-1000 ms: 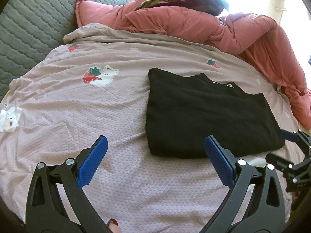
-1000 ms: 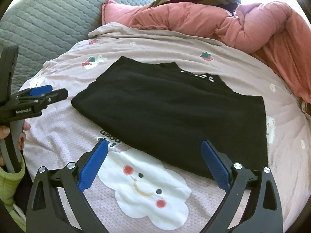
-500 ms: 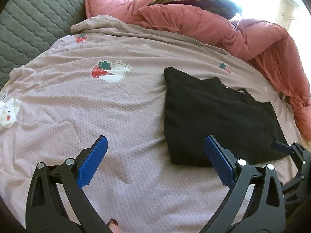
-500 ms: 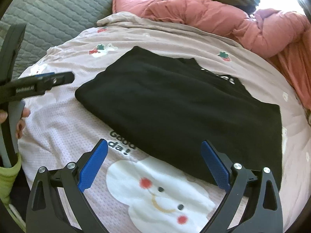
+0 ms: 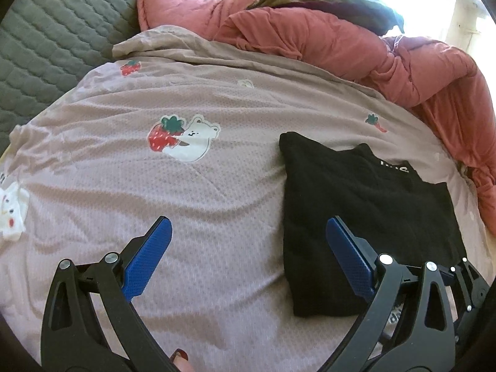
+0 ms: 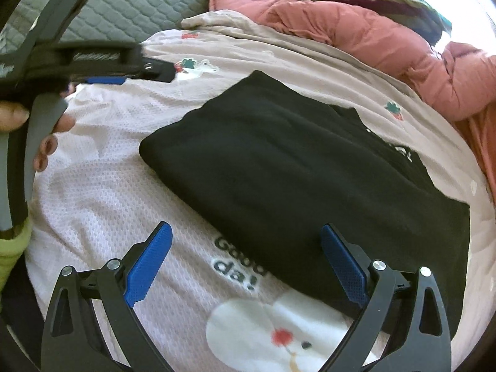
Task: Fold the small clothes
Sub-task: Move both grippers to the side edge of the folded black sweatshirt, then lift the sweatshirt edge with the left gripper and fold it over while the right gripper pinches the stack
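While both claws gape (empty), black top lies folded on sheet.

Black tool frames, blue pads; lime sleeve.

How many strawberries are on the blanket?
4 strawberries show on the blanket: one hugged by the white bear, one near the top edge, one at the right, one tiny by another bear. The black shirt may hide more.
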A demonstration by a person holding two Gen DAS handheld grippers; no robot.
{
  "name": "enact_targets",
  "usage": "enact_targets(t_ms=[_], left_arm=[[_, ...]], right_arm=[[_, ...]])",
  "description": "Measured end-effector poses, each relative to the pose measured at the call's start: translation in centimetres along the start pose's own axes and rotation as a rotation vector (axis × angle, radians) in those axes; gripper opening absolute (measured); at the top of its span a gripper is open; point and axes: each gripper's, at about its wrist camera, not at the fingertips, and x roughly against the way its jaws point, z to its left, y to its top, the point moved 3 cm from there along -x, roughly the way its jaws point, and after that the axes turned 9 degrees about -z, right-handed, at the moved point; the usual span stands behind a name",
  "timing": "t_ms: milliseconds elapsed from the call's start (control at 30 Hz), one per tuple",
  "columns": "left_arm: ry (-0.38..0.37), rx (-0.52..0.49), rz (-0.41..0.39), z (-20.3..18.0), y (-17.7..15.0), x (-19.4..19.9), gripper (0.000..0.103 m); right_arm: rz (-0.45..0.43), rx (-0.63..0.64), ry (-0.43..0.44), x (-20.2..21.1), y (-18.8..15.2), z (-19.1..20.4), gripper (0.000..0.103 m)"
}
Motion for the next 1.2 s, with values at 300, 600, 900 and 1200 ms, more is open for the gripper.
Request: enact_targets(t_ms=[300, 600, 900, 1200], left_arm=[[0.002, -0.026, 0.046, -0.6, 0.1, -2.5, 0.093], [0.015, -0.06, 0.079, -1.3, -0.6, -4.2, 0.093], [-0.065, 0.074, 0.13, -0.8, 0.5, -5.9, 0.093], [-0.218, 0.194, 0.283, -2.3, 0.8, -9.2, 0.093]], right_arm=[[0.013, 0.11, -0.083, -2.6, 0.4, 0.9, 0.096], [-0.001, 0.173, -0.135, -4.5, 1.0, 1.2, 0.096], [-0.082, 0.273, -0.22, -4.6, 1.4, 1.7, 0.092], [-0.171, 0.266, -0.131, -2.6, 1.8, 1.4, 0.024]])
